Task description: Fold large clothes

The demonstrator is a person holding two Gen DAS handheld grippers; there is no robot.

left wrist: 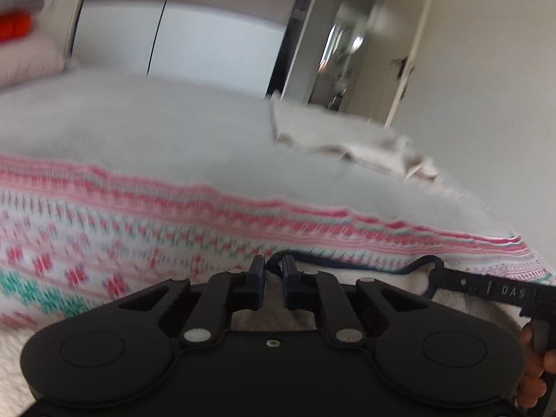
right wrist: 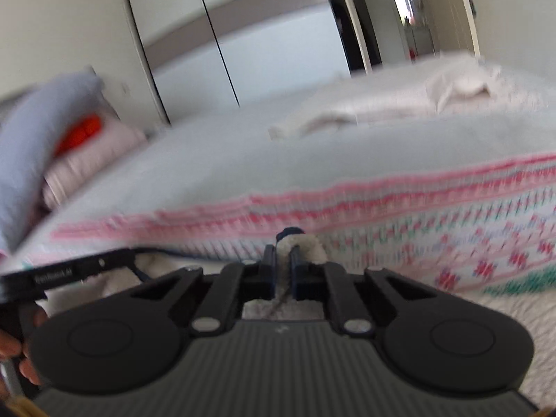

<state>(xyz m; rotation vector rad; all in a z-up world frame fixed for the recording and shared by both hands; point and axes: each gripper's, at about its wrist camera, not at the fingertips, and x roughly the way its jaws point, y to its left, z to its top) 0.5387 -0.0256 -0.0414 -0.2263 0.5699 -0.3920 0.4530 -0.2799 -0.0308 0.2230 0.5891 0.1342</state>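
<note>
Left wrist view: left tool (left wrist: 274,267) has its jaws nearly together, pinched on the navy-piped edge of the garment (left wrist: 139,243). The garment is a knit piece with pink, red and teal pattern outside and cream fleece lining inside. It lies spread on the bed (left wrist: 156,128), patterned band running across the frame, fleece side just under the tool. The other tool's black body enters at right, with fingers (left wrist: 535,375) wrapped on its handle.

Right wrist view: right tool (right wrist: 285,257) is likewise closed tight, a tuft of cream fleece and the navy edge bunched between its fingers. Both tools grip the same near edge, well apart from each other. Frames blurred. A cream cloth (right wrist: 347,114) lies farther back on the bed; pillows (right wrist: 41,132) at left.
</note>
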